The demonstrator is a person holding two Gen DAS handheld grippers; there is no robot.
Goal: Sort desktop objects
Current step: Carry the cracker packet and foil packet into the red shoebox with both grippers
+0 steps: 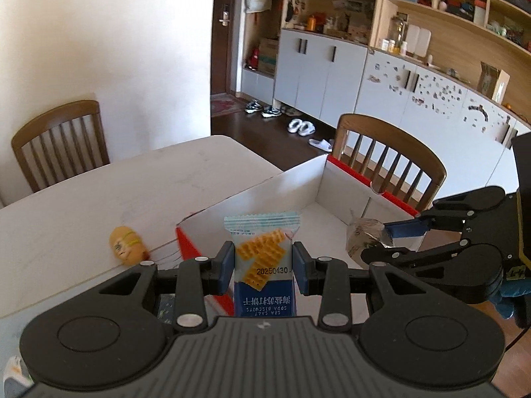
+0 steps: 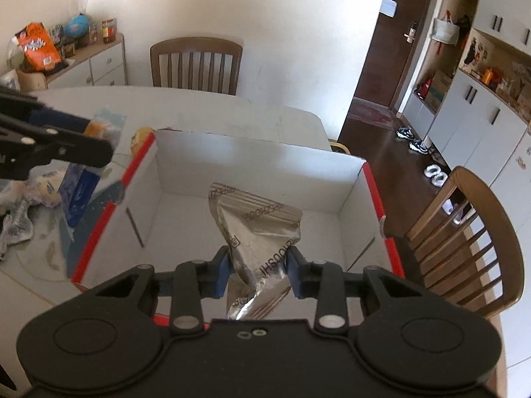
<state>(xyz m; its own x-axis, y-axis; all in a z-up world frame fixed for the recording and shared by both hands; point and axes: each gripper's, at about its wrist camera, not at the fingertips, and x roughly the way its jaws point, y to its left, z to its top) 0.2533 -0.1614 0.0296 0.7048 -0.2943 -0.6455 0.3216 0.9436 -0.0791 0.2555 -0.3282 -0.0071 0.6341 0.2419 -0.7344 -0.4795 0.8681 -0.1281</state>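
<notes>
Red-edged box (image 2: 373, 185), roomy inside

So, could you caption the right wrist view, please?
Right gripper holds a silver snack packet over the open white box.

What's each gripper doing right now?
Left gripper: shut on biscuit packet.
Right gripper: shut on silver packet, over the box.

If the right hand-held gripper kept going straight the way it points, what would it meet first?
Probably the white inside floor of the red-edged cardboard box. The right hand-held gripper, shut on a crinkled silver foil packet, points down into it; depth is unclear.
</notes>
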